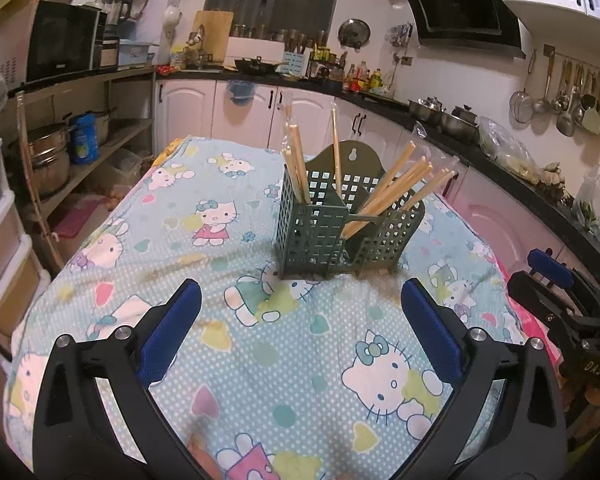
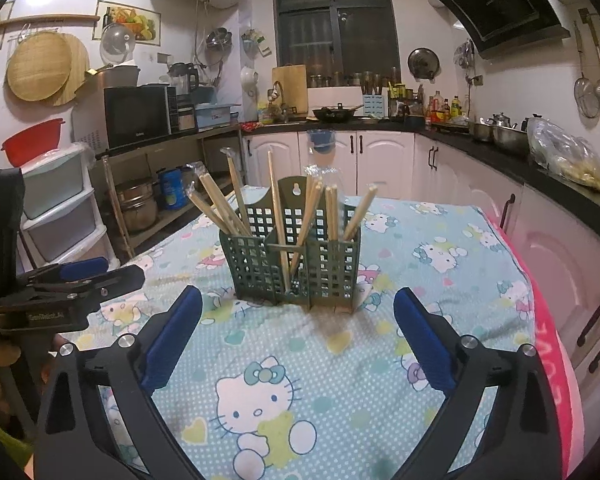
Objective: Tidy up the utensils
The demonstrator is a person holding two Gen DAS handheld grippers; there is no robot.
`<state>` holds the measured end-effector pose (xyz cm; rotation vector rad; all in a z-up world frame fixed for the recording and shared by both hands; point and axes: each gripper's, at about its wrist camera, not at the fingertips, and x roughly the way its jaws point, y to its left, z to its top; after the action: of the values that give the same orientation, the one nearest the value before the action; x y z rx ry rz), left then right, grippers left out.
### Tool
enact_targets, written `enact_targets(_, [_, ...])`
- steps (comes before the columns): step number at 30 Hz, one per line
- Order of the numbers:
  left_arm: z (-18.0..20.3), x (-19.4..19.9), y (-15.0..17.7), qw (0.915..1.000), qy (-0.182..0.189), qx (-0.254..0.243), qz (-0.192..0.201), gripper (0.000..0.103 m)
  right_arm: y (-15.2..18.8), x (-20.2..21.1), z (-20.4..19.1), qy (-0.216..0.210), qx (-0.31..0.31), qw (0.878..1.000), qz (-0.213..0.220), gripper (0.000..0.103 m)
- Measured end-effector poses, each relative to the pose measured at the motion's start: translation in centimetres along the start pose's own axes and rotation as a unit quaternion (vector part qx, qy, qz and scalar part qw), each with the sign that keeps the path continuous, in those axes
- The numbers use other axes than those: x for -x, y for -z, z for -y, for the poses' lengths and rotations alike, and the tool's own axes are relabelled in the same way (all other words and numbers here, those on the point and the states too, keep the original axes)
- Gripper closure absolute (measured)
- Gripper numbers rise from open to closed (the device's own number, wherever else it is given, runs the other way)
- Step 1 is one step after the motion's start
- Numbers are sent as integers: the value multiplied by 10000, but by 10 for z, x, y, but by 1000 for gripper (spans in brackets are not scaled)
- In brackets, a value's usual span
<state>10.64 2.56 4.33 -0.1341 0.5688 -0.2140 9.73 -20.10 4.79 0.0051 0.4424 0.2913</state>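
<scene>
A dark green lattice utensil holder [image 1: 320, 232] stands upright on the cartoon-print tablecloth [image 1: 260, 340]; it also shows in the right wrist view [image 2: 292, 268]. Several wrapped wooden chopsticks [image 1: 396, 188] stand in its compartments, leaning outward [image 2: 220, 208]. My left gripper [image 1: 300, 312] is open and empty, a short way in front of the holder. My right gripper [image 2: 298, 320] is open and empty, also just in front of the holder. The right gripper shows at the right edge of the left wrist view [image 1: 560, 292]; the left gripper shows at the left of the right wrist view [image 2: 76, 280].
Kitchen counters [image 1: 440, 120] with pots and bottles run behind and to the right of the table. Open shelves [image 1: 80, 152] with pots and a microwave stand left. A white drawer unit [image 2: 60, 216] stands at the table's left. A pink cloth edge [image 2: 540, 340] hangs on the right.
</scene>
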Motion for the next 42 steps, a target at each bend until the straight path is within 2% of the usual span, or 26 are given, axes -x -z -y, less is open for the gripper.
enact_targets(7, [6, 0, 15, 9997, -38, -13, 229, 12, 16, -3, 3, -10, -124, 9999, 108, 7])
enact_targets(14, [6, 0, 24, 9985, -98, 51, 540, 11, 29, -7, 6, 234, -138, 9991, 323, 7])
enact_targets(21, [12, -13, 37, 9980, -250, -54, 578, 11, 41, -11, 12, 466, -102, 9976, 505, 7])
enact_targets(25, [17, -19, 43, 9971, -270, -123, 695, 11, 47, -9, 11, 648, -34, 9955, 690, 7])
enact_targets(31, [25, -23, 53, 9959, -205, -310, 823, 11, 57, -8, 9, 703, 6, 9937, 874, 7])
enact_targets(37, [27, -26, 54, 9958, -246, -401, 790, 11, 62, -13, 4, 748, 124, 9939, 802, 7])
enact_targets(42, [23, -28, 54, 9964, -284, -291, 750, 11, 64, -15, 6, 770, 67, 9941, 767, 7])
